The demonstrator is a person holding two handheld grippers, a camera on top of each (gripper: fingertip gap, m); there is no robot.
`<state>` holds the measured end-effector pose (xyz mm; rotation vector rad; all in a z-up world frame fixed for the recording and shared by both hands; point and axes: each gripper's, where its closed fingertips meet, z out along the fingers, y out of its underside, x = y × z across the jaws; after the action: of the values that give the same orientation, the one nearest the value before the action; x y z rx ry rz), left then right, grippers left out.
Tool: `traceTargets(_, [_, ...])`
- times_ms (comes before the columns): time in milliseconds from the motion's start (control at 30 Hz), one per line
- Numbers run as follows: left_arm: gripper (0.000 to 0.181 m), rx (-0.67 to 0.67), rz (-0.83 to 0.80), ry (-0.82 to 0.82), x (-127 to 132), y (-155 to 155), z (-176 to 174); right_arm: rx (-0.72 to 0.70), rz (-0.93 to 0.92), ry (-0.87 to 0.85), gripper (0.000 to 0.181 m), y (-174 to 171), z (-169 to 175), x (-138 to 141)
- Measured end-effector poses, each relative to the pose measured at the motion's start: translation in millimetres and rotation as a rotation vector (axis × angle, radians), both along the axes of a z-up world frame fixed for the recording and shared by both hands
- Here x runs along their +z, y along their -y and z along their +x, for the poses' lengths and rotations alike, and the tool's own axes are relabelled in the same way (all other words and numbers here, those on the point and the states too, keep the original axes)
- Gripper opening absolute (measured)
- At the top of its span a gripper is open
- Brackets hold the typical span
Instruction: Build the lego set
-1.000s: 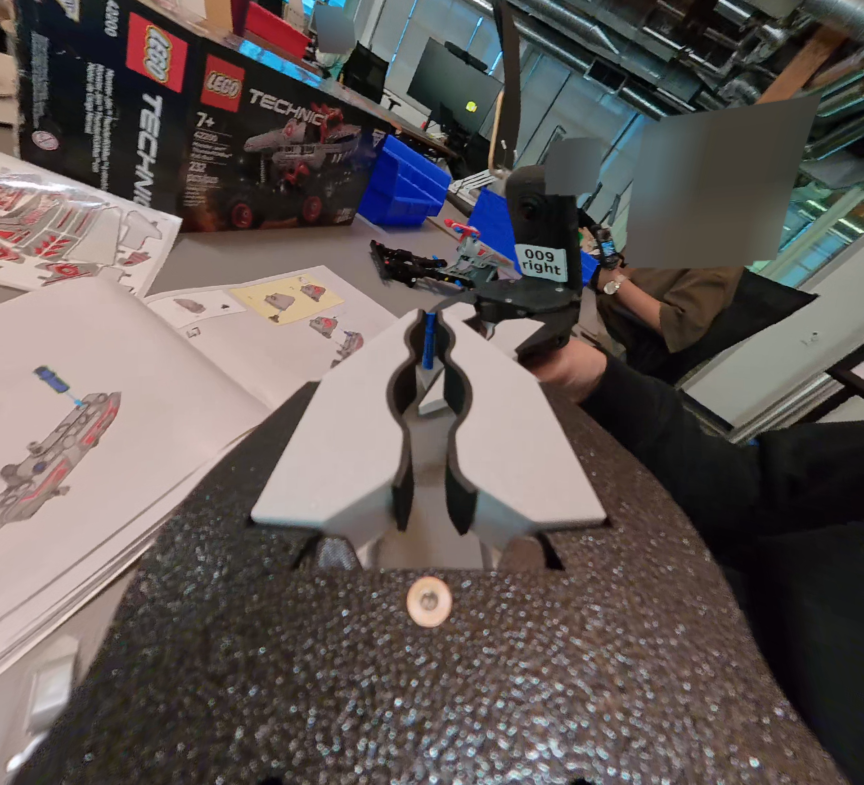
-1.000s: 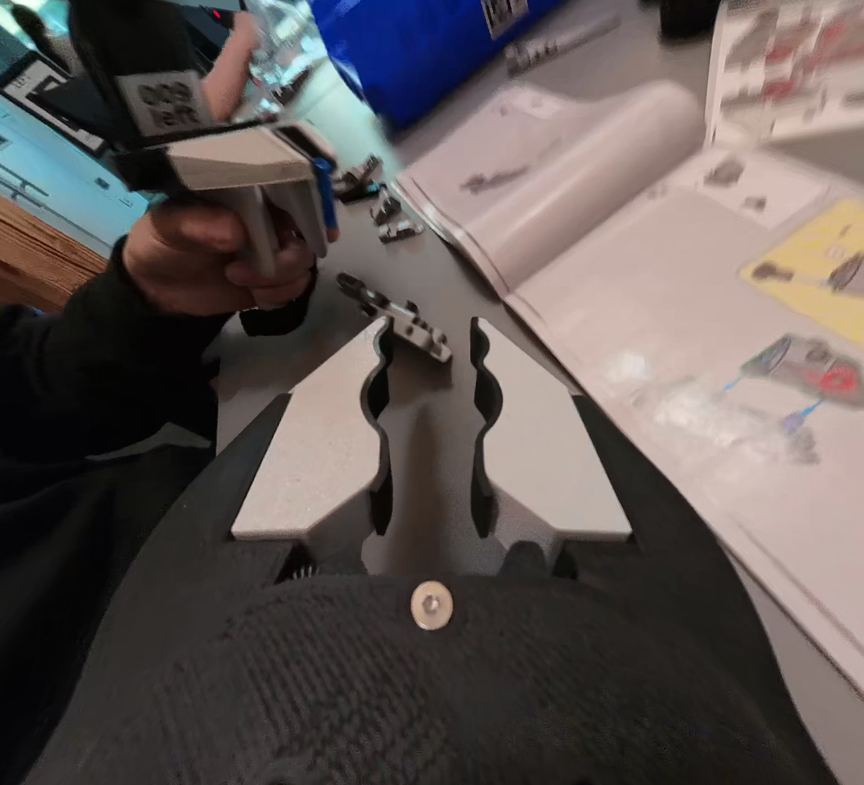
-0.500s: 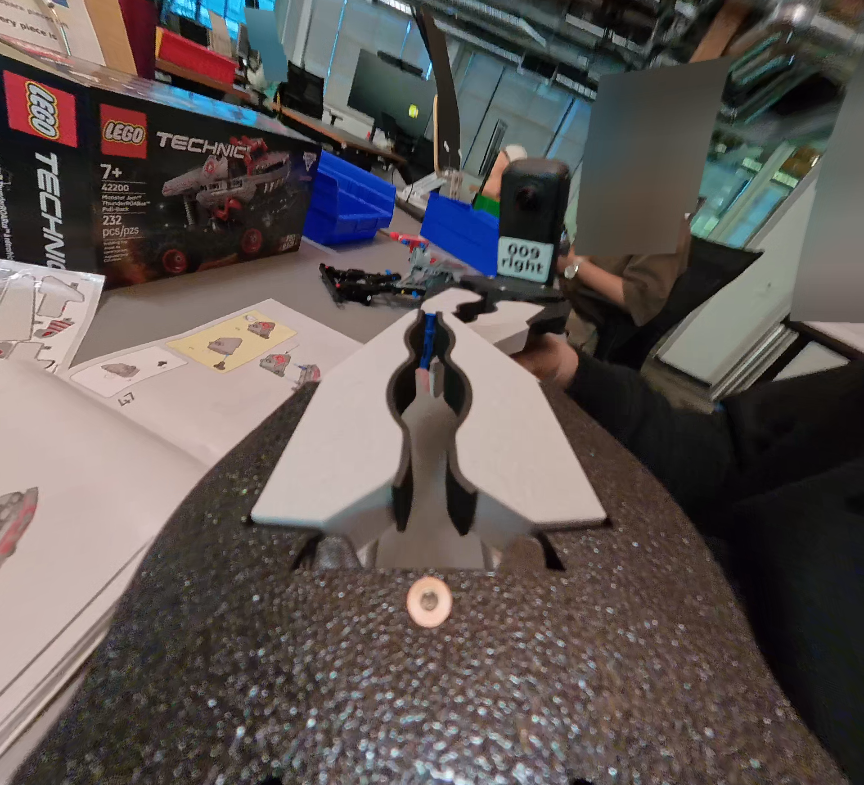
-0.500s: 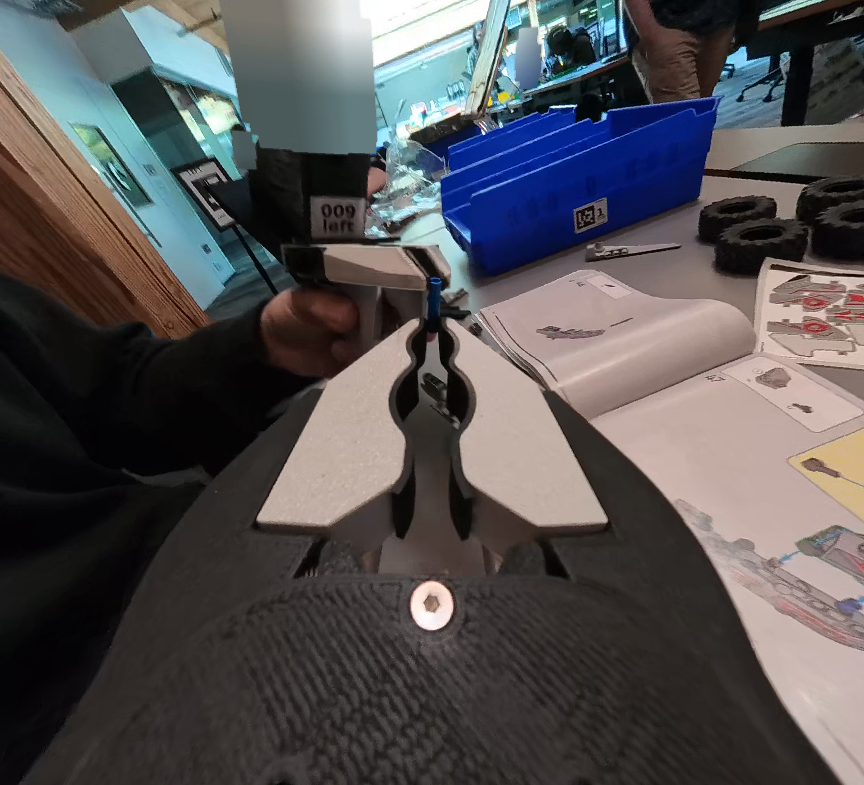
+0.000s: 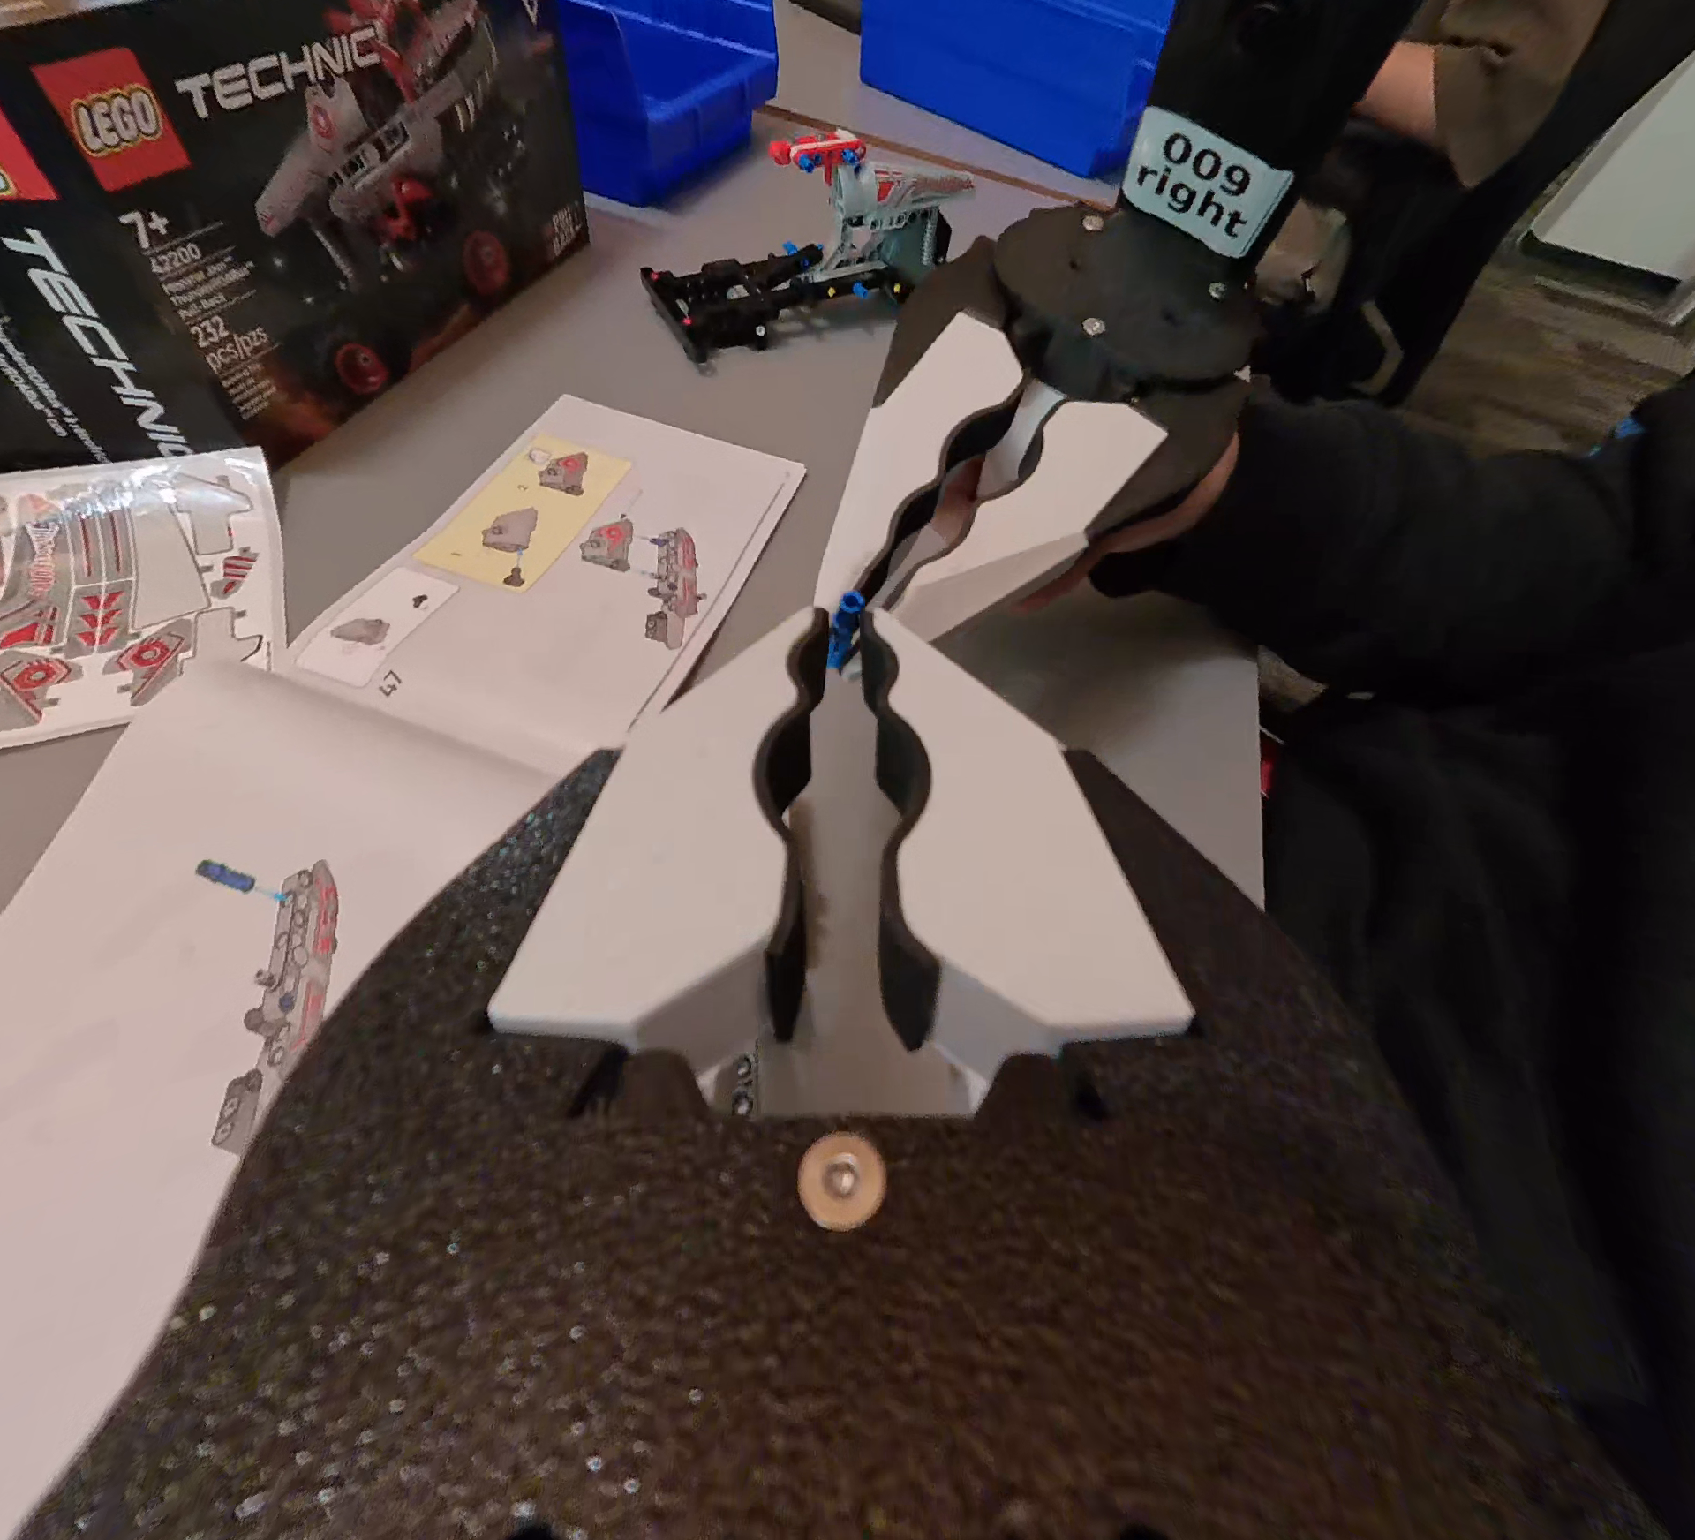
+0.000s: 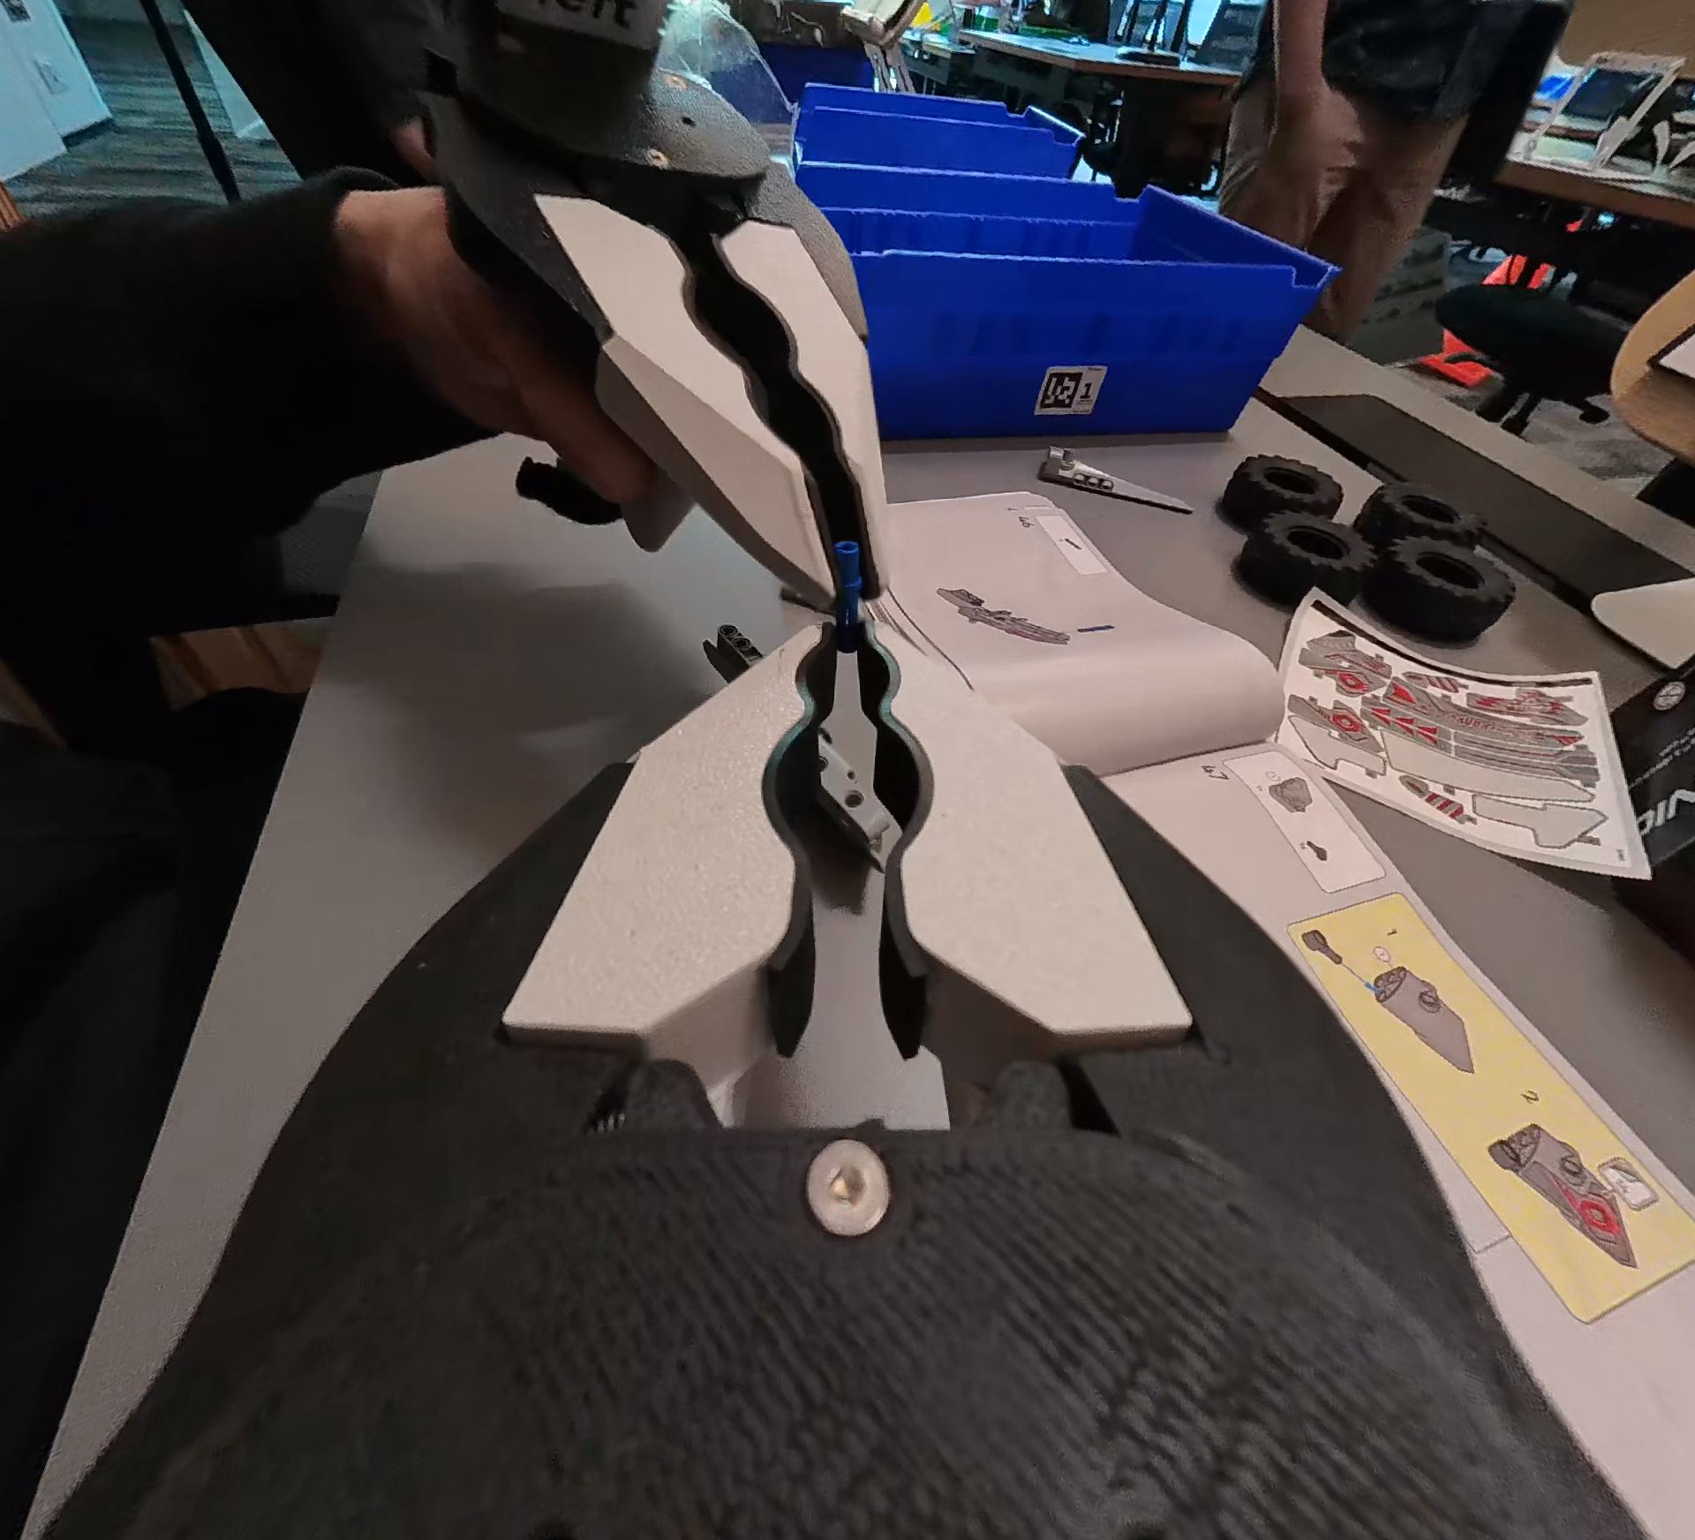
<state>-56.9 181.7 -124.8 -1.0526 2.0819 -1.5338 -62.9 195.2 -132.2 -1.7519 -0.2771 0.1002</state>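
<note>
My left gripper (image 5: 839,624) is shut on a small blue pin (image 5: 842,632) held at its tips. My right gripper (image 6: 848,641) is shut on a grey lego beam (image 6: 851,785) that lies along the gap between its jaws. The two grippers meet tip to tip above the table. In the right wrist view the left gripper (image 6: 848,574) comes down from the upper left, and the blue pin (image 6: 846,592) stands against the front end of the beam. In the left wrist view the right gripper (image 5: 873,590) comes in from the upper right. Whether the pin is seated in the beam is hidden.
An open instruction booklet (image 5: 550,578) lies under the grippers, with a sticker sheet (image 6: 1449,725) and several black tyres (image 6: 1357,551) beside it. A lego box (image 5: 275,166), blue bins (image 6: 1055,285), a part-built chassis (image 5: 807,257) and a grey wedge piece (image 6: 1110,482) are farther back. A small black piece (image 6: 734,643) lies near the tips. Less than 4 cm separates the two grippers' tips. It is some 10 cm from my right tips to the small black piece (image 6: 734,643).
A second ago my right gripper was open over the grey beam on the table; it has shut on it and lifted it. Both grippers have tilted down and come tip to tip.
</note>
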Motion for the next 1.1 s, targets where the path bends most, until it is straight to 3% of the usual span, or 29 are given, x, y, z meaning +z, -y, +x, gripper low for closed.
traceTargets(733, [0.002,0.017,0.05,0.018,-3.4,-2.3,1.1,0.01,-0.052,0.043,0.003,1.4,-1.1,-8.0])
traceTargets(767, [0.002,0.033,0.043,0.016,-4.6,-4.8,2.6,0.032,-0.067,0.038,0.005,4.4,-0.9,-10.1])
traceTargets(867, [0.002,0.046,-0.005,0.002,-8.9,-12.1,2.2,0.049,-0.18,0.055,0.037,15.6,13.7,-32.7])
traceTargets(1100, [0.002,-0.034,-0.014,0.036,-16.4,-14.0,-3.9,0.269,-0.205,0.124,0.04,2.4,8.4,-53.3])
